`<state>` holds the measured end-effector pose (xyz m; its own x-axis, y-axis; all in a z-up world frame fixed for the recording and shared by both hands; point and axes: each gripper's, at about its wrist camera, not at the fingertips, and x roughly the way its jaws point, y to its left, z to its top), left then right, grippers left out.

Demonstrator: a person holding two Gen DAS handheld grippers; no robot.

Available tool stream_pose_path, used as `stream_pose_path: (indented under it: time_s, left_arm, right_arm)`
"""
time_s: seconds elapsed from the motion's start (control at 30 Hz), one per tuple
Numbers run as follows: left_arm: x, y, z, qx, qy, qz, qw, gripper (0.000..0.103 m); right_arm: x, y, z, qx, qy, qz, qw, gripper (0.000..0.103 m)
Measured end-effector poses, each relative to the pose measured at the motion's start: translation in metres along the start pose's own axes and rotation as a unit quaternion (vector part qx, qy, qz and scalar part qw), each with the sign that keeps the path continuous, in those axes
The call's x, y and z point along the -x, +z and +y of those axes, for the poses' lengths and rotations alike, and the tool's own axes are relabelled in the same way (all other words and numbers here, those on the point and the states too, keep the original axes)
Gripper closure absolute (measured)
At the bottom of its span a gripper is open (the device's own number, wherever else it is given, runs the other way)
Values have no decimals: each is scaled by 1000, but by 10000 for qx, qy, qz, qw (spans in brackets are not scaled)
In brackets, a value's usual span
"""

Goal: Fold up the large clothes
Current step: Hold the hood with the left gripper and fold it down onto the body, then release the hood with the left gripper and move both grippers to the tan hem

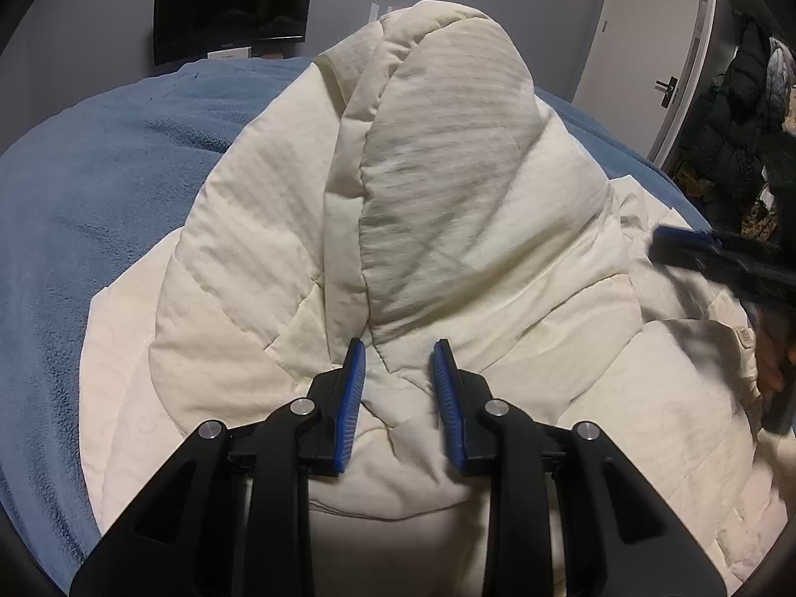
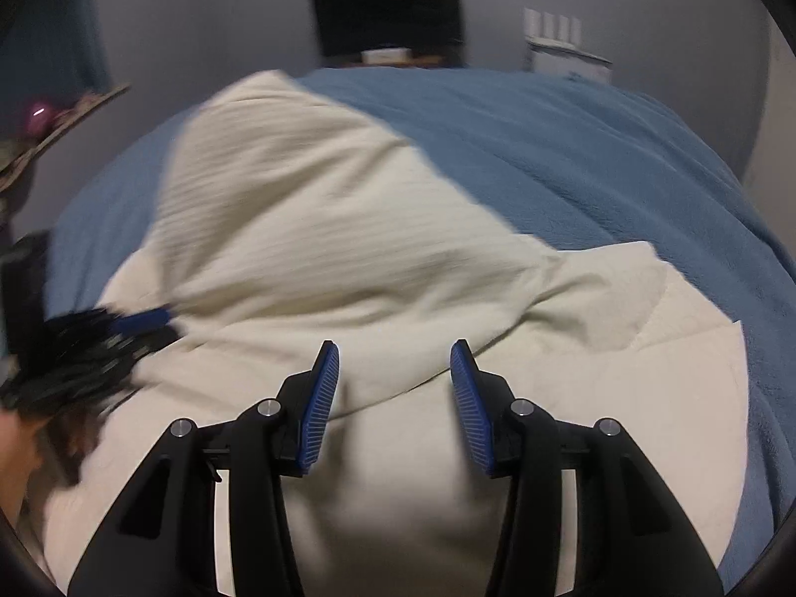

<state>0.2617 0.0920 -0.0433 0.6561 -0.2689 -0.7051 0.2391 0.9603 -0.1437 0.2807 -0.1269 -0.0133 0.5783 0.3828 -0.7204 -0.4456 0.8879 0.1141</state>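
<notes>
Cream padded coat [image 1: 447,189] heaped on the blue bed [image 1: 99,189], long axis running away from both cameras. Left hand-held gripper [image 1: 399,348] open, empty, just above a ridge of fabric and nearer the bulk. Right hand-held gripper [image 2: 394,348] open, empty, over the near hem.

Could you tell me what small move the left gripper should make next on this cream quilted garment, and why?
Probably close the left gripper on the bunched fold of the cream garment: its jaws stand open with fabric humped between them, nothing gripped yet, and the right gripper is open too.
</notes>
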Motion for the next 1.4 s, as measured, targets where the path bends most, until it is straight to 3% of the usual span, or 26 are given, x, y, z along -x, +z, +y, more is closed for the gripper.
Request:
stream_pose_path:
  time_s: [0.2, 0.47, 0.57, 0.67, 0.7, 0.73, 0.77, 0.8, 0.9, 1.13, 1.4]
  left_arm:
    - [-2, -2, -1, -5, 11, -9, 10000, 74]
    - [-3, -4, -1, -21, 25, -53, 10000, 74]
    - [0, -5, -2, -41, 35, -120, 9999, 74]
    - [6, -8, -10, -152, 182, -275, 9993, 70]
    - [11, -9, -13, -202, 292, -355, 9987, 60]
    - [14, -9, -15, -208, 407, -414, 9981, 41]
    - [19, -10, -17, -191, 577, -515, 9968, 28]
    - [28, -11, -19, -143, 639, -671, 9956, 6]
    - [39, -13, -24, -67, 471, -712, 9963, 7]
    - [70, -15, -46, -270, 788, -618, 9946, 7]
    - [155, -15, -86, -140, 748, -955, 9925, 7]
  right_arm:
    - [-32, -26, 20, 248, -61, 633, 9977, 59]
    - [-21, -24, 20, 48, -115, 442, 9989, 59]
    - [8, -30, 20, -145, -91, 215, 9996, 48]
    - [34, -38, 24, -217, -22, 118, 9997, 46]
    - [40, -39, 24, -198, -38, 97, 9997, 45]
    - [48, -42, 26, -162, -69, 77, 9998, 43]
    - [55, -46, 28, -111, -119, 53, 9999, 41]
    - [64, -50, 32, -46, -187, 17, 9998, 40]
    - [90, -61, 39, 53, -312, -55, 9995, 39]
    - [142, -80, 40, 20, -345, -167, 9993, 32]
    - [209, -94, 35, -111, -475, -604, 9970, 15]
